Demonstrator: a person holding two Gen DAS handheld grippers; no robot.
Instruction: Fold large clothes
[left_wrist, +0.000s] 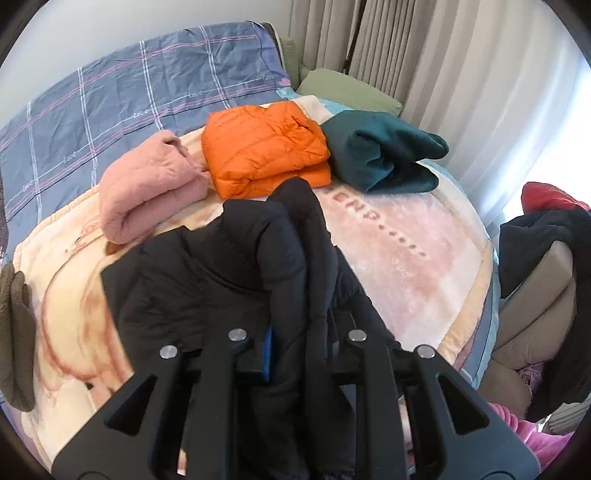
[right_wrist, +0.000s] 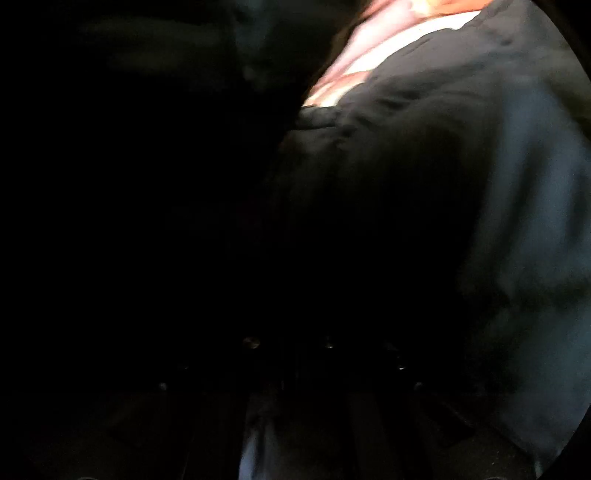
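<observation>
- Tongs first: the left tongs (left_wrist: 295, 354) are seen clamped on a bunched ridge of the black jacket (left_wrist: 221, 266), which is draped over the pale blanket (left_wrist: 406, 266) on the bed, at about 6 o'clock in the left wrist view.
- Right tongs (right_wrist: 295, 369) are buried in dark cloth; they are read as closed together, yet whether any jacket fabric is pinched cannot be told.
- Three folded garments are lined up from 10 to 1 o'clock: pink top (left_wrist: 147, 192), orange jacket (left_wrist: 266, 147), teal garment (left_wrist: 380, 155).
- A good fold is judged to need both corners held taut and level, the cloth carried over evenly.
- Snagging on the orange jacket just beyond is to be avoided.
</observation>
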